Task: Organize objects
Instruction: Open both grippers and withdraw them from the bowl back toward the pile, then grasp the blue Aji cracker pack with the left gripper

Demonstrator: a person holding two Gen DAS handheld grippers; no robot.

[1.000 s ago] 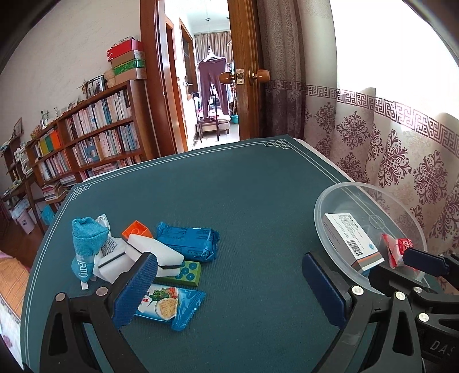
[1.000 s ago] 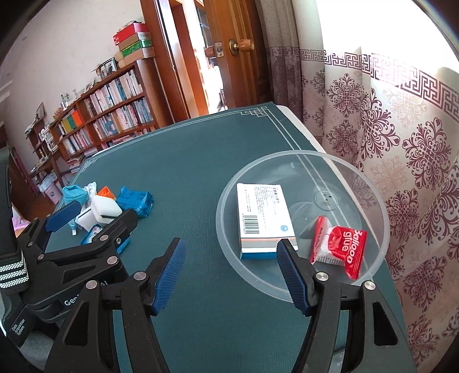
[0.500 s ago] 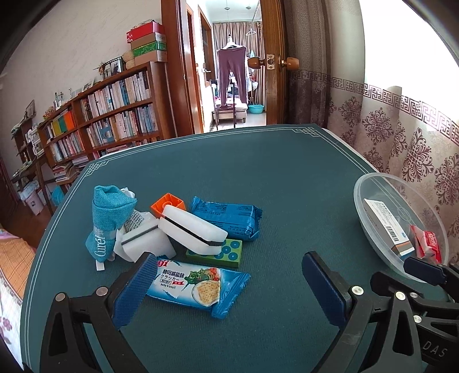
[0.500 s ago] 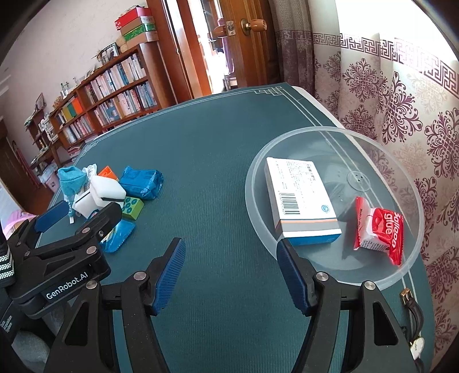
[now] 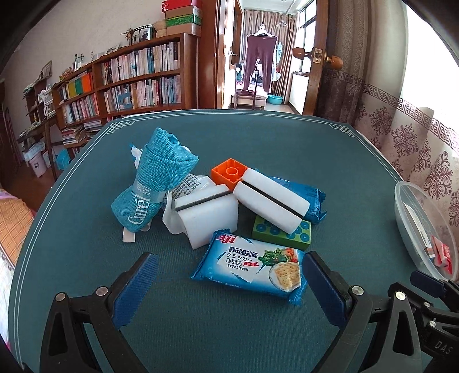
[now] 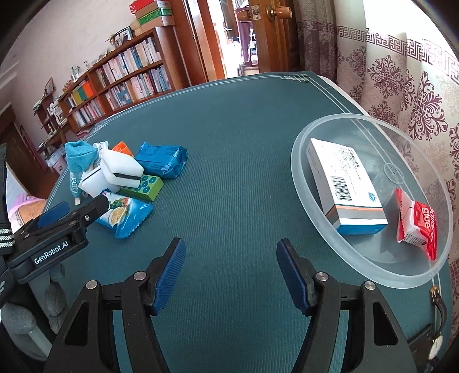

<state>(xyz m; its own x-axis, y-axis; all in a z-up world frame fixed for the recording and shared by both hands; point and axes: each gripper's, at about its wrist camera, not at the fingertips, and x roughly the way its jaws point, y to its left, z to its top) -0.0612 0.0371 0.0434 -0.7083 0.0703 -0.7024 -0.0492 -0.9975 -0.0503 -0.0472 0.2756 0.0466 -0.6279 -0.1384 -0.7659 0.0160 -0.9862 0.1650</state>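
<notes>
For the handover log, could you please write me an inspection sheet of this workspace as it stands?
Surface: green table mat, flat.
Job's things: clear bowl holds a white box and red packet; soda biscuit pack lies nearest the pile of sponges, blocks and teal pouch.
Clutter: wristwatch by the bowl.
Grippers: left gripper and right gripper open, empty.
Cables: nothing seen.
Surroundings: bookshelf, curtain, open door.

Background: a wooden bookcase (image 5: 126,83) filled with books lines the left wall, with stacked boxes (image 5: 180,15) on its top. An open doorway shows a purple garment (image 5: 259,57) on a hanger; a patterned curtain (image 6: 401,77) hangs at right, and a wristwatch (image 6: 437,324) lies near the table's corner
</notes>
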